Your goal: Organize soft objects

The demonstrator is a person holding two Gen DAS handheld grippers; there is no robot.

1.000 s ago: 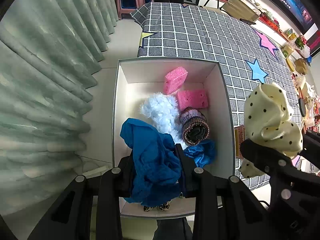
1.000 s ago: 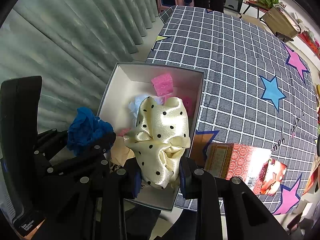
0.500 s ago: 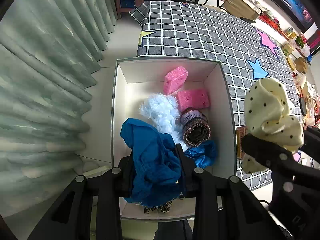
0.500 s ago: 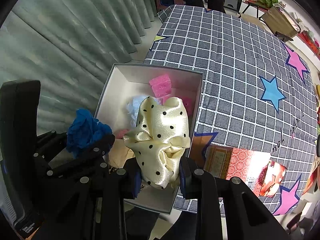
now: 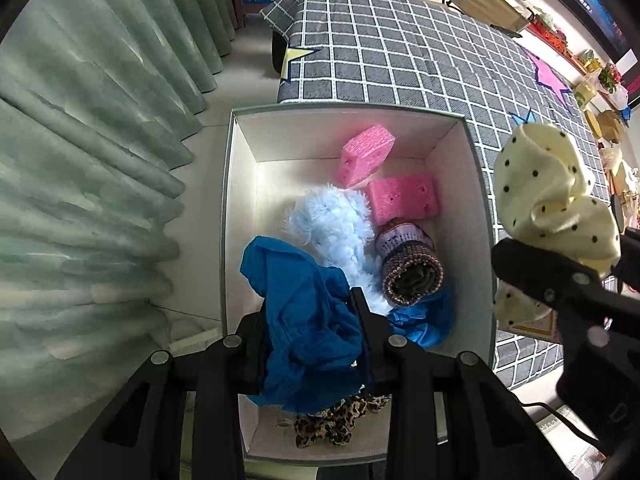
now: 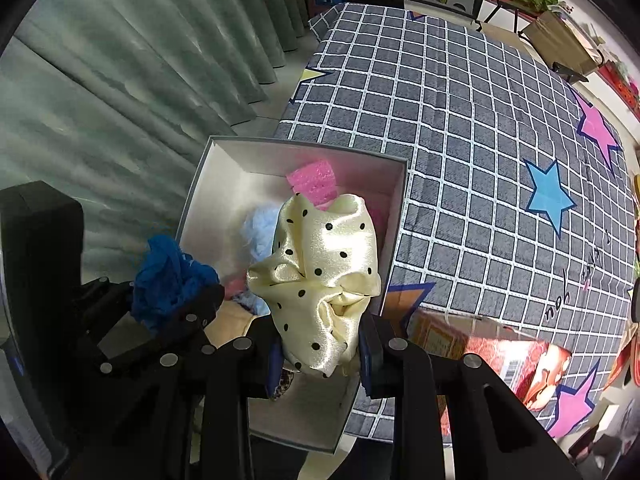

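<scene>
**Two cloths held over the box, both ready to go in**

The white box (image 5: 236,240) is the landmark here. The left gripper (image 5: 316,320) hangs directly above its near end, pointing straight down, jaws narrow and clamped on a crumpled blue cloth (image 5: 304,320). The drop for this cloth is therefore straight below. The right gripper (image 6: 324,344) is pinched tight on a cream polka-dot satin cloth (image 6: 324,276) and sits over the box's near right corner, close to the right wall; judging by the left wrist view it may be partly outside the rim, though the fisheye makes that hard to settle. It likely needs a small shift toward the box's middle. The left hand is the better placed of the two.

Inside the box lie two pink sponges (image 5: 366,156) at the far end, a fluffy pale-blue piece (image 5: 328,224) in the middle, a rolled knit item (image 5: 412,268) just right of it, and a leopard-print scrap (image 5: 328,424) at the near end.

The box rests on the edge of a grey checked tablecloth (image 6: 460,120) with coloured stars; green curtains (image 5: 80,140) hang left of the box, and a patterned red carton (image 6: 500,352) lies right of it.
</scene>
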